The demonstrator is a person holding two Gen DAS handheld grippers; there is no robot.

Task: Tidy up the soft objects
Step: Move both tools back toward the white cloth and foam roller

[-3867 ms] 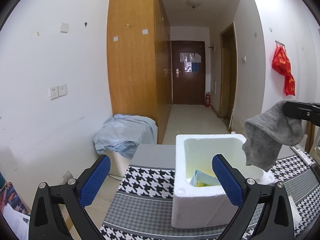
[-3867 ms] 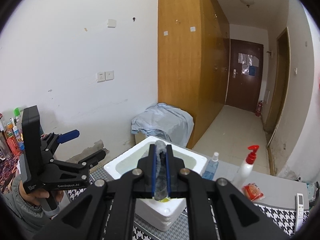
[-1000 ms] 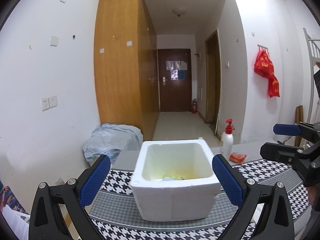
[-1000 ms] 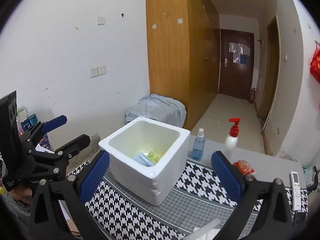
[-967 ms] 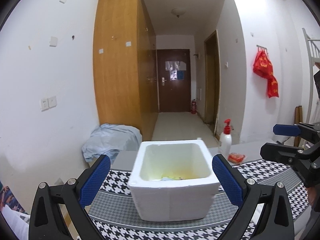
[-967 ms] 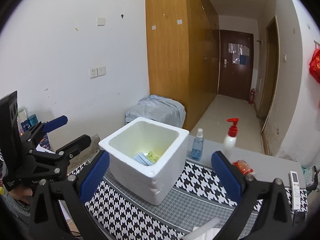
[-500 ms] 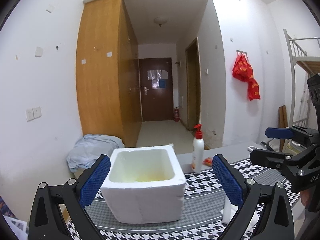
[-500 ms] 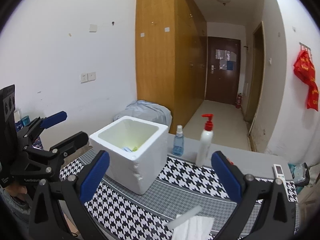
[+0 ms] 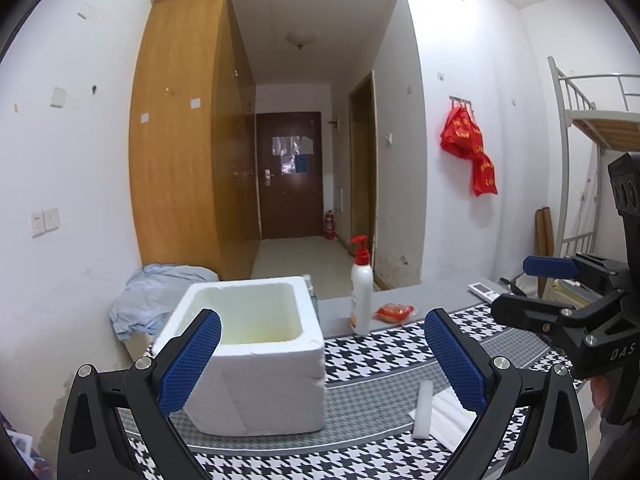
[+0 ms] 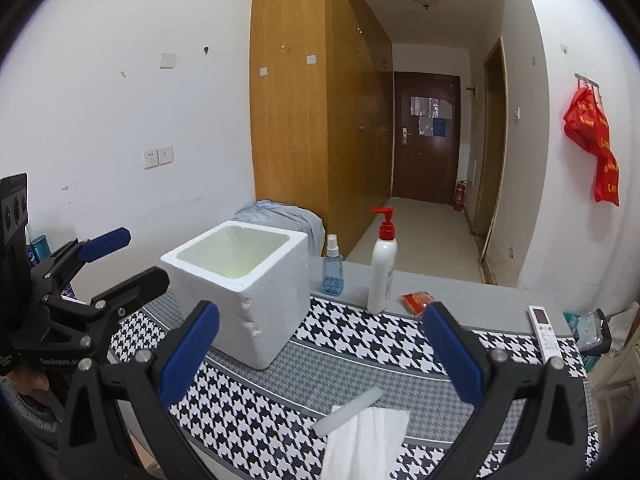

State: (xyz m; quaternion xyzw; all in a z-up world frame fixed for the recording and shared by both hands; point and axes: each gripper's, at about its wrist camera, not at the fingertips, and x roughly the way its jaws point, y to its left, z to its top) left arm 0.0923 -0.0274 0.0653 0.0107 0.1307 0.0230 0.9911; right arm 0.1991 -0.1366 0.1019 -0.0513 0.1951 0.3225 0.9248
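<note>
Houndstooth surface (image 10: 360, 344); foam box (image 10: 248, 280) at 10 o'clock, white cloth (image 10: 364, 440) at 6, reachable. Right tongs (image 10: 320, 352), left tongs (image 9: 320, 356) both apart, empty.

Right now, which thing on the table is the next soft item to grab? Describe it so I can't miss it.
Start at the white foam box on the houndstooth table cover. Come toward the near edge, between the open right gripper fingers: a white folded cloth lies flat there. A stiff white foam strip rests against it; the cloth is the limp, creased one.
</note>
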